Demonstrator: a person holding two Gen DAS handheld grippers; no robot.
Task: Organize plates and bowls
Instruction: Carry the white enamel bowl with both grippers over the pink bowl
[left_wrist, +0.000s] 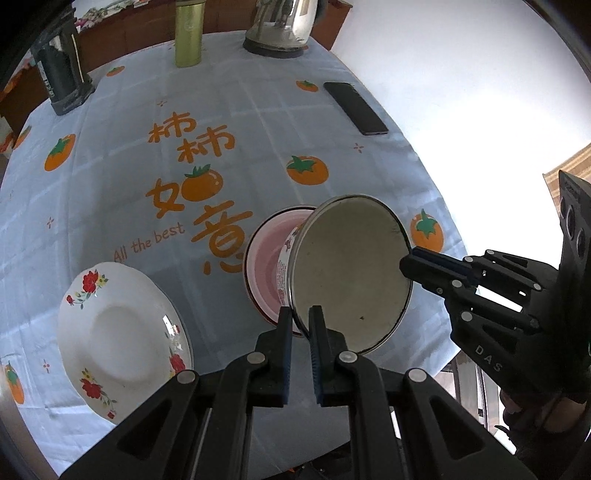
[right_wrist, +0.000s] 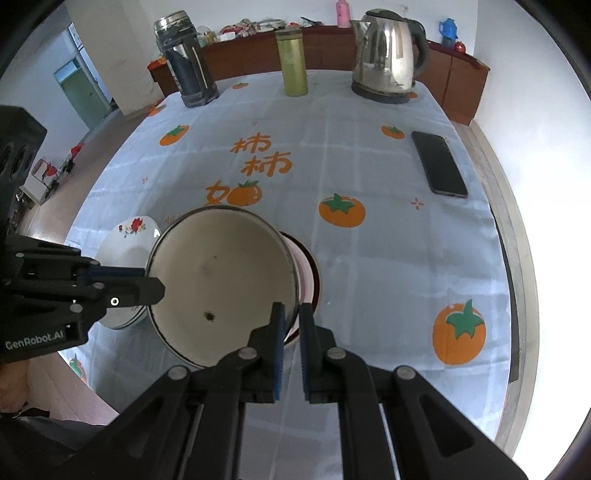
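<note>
Enamel bowl (left_wrist: 351, 273), cream-white inside with a dark metal rim, held tilted above the bench (left_wrist: 258, 122) by both grippers at once. Left gripper (left_wrist: 299, 317): jaws closed on the bowl's rim at the edge nearest that camera, one finger inside the bowl and one outside. Right gripper (right_wrist: 290, 314): jaws likewise clamped on the rim, at a different part of it; in the left wrist view it enters from the right of the bowl and pinches the rim there (left_wrist: 406, 262).

Positions relative to the enamel bowl:
- Directly beneath and partly hidden by it, a pink bowl with a dark red rim (left_wrist: 266, 258) sits on the bench; whether the two touch cannot be told.
- To the bowl's left in the left wrist view, well apart, lies a white shallow dish with red flower decoration (left_wrist: 122, 336), resting on the bench and not held.
- Beyond the bowl, toward the far edge of the bench, stand a dark steel vacuum flask (right_wrist: 188, 62), a slim olive-green tumbler (right_wrist: 291, 62) and a stainless steel electric kettle on its base (right_wrist: 388, 55), all upright.
- Beyond and to the bowl's right, a black smartphone (right_wrist: 439, 164) lies flat, screen dark.

A pale blue checked tablecloth printed with orange persimmons (right_wrist: 341, 210) and orange lettering covers the bench. Two small dark specks mark the enamel bowl's inner floor (right_wrist: 208, 315).
</note>
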